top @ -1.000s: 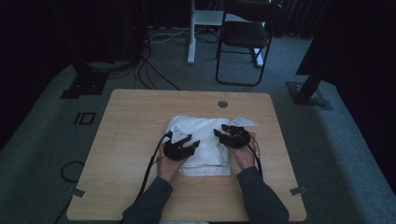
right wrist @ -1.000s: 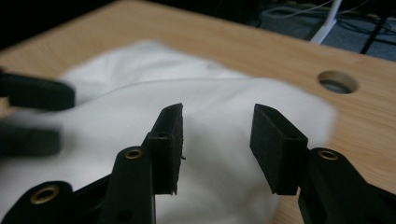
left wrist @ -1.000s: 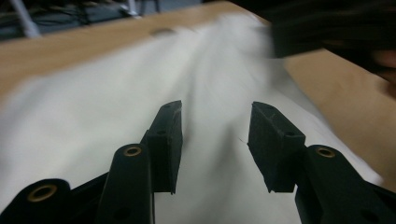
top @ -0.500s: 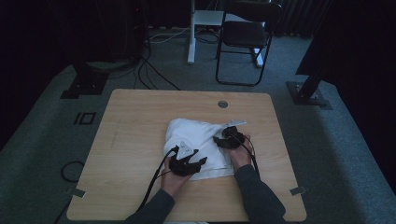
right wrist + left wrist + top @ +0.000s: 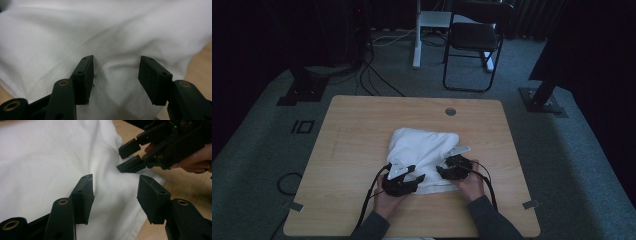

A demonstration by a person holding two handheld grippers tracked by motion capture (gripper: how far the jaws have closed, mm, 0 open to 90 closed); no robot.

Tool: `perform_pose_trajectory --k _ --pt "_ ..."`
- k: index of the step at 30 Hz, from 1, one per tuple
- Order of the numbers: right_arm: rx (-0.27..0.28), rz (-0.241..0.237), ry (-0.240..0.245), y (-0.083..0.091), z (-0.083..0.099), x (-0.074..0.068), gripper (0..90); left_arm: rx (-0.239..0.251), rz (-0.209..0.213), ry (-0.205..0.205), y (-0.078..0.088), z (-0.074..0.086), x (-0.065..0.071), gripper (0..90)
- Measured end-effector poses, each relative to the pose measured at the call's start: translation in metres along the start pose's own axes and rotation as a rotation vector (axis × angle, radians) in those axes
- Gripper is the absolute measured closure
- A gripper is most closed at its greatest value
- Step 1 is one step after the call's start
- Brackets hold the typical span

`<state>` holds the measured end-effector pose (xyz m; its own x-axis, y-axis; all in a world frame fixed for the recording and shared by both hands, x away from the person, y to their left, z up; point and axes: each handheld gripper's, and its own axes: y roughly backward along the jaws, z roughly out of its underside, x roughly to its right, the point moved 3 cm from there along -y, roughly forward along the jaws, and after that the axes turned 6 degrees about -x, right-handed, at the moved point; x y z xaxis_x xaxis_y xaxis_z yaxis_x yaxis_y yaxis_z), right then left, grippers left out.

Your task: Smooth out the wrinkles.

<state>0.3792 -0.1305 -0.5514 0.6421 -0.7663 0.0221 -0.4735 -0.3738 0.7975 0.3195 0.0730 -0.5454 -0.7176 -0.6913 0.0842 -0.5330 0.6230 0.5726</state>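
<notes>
Standing apart with a clear gap, the jaws of the left gripper (image 5: 115, 195) have just been opening; white cloth (image 5: 50, 162) lies under and between them, with no pad pressing on it. The right gripper (image 5: 115, 75) shows the same in its own view: jaws parted, just been opening, a soft ridge of the cloth rising between them, ungripped. In the high view both grippers sit at the cloth's near edge, left gripper (image 5: 418, 178) and right gripper (image 5: 440, 171) close together, a hand behind each. The cloth lies folded and rumpled at the middle of the wooden table (image 5: 352, 130), nearer the person's side.
</notes>
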Motion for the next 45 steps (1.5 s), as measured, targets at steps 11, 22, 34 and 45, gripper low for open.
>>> perform_pose_trajectory --k 11,22,34,45 --pt "0.048 0.008 -0.041 -0.026 -0.009 0.013 49.5 -0.018 -0.050 0.015 -0.017 -0.005 -0.014 46.0" --pt "0.127 -0.054 -0.128 -0.048 -0.026 0.029 48.4 -0.030 -0.111 0.065 -0.032 -0.021 -0.052 48.8" --pt "0.258 0.114 -0.122 0.039 -0.020 0.065 34.3 0.070 -0.181 0.111 0.037 -0.031 -0.076 40.8" --pt "0.298 0.194 -0.195 0.089 0.005 0.102 33.9 0.078 -0.265 0.152 0.092 -0.011 -0.112 40.0"
